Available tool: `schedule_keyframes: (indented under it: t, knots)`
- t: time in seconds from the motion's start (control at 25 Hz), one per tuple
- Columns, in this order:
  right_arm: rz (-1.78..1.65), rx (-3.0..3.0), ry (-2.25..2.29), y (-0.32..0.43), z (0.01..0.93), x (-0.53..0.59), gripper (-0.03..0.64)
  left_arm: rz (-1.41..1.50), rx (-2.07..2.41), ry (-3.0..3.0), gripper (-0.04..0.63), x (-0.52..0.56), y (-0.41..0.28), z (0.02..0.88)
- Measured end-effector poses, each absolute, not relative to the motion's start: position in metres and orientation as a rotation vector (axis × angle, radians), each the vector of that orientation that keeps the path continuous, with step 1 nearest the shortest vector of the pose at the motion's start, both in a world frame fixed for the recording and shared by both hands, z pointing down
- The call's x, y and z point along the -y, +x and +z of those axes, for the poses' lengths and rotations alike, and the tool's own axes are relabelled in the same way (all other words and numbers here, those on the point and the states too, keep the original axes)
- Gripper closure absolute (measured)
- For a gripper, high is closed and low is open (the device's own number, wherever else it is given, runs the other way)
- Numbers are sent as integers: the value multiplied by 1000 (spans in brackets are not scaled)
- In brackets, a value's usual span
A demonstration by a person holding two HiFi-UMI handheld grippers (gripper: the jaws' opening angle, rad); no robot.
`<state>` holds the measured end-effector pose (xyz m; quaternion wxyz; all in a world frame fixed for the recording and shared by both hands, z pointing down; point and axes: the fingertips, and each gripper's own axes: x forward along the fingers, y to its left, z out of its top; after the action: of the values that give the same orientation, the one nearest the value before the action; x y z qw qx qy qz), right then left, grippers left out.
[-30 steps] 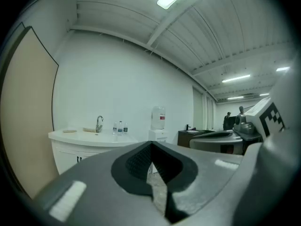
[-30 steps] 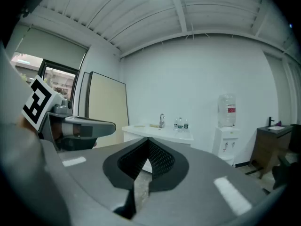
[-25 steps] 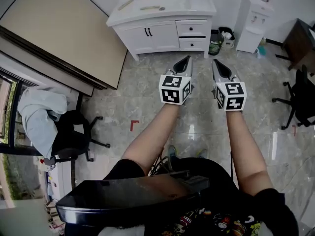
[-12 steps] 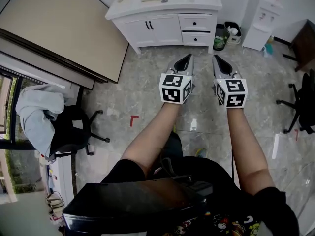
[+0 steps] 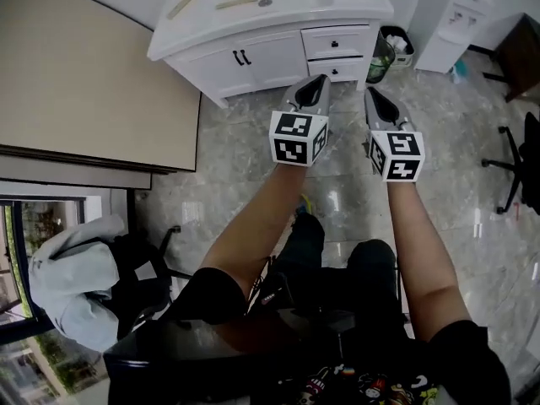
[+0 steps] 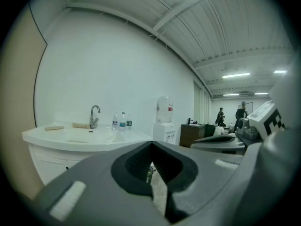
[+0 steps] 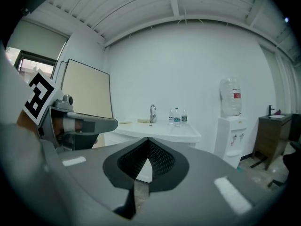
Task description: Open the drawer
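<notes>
A white cabinet (image 5: 253,53) stands against the wall, with a sink set in its worktop (image 5: 287,2). At the cabinet's right end two drawers are stacked, the upper drawer (image 5: 335,41) over the lower drawer (image 5: 337,68). Both are shut flush. Their fronts face the person, with the long axis running sideways along the cabinet front, and each has a dark knob in the middle.

The left tool (image 5: 322,78) and right tool (image 5: 369,92) are held side by side in front of the cabinet, pointing at its drawer end and not touching it. Each gripper view shows its own tool closed and empty, tips meeting: left (image 6: 151,143), right (image 7: 148,139). A bin (image 5: 384,53) sits just right of the cabinet.
</notes>
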<state>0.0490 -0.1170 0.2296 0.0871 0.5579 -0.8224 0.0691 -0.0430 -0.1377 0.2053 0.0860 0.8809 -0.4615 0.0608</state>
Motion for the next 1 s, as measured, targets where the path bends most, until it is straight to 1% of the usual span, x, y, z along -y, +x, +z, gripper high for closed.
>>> schedule_keyframes:
  t: [0.2,0.36,0.68,0.76,1.0]
  knots:
    - [209,2410,1664,31,263,196,594,194,1321,2625,595,213,-55,242]
    - [183,2413,1650,30,326,268,594,152,1349,2618,595,271,-50,292]
    - [103,2448,1688,38,500,414,593,112,1436,2644,595,393,-23,463]
    - [84,2455,1699,36,538,443,552,104,1456,2651,595,416,-22,499]
    - [51,2440,1754,38,623,512,499,72,1499,2666,595,454,-21,579]
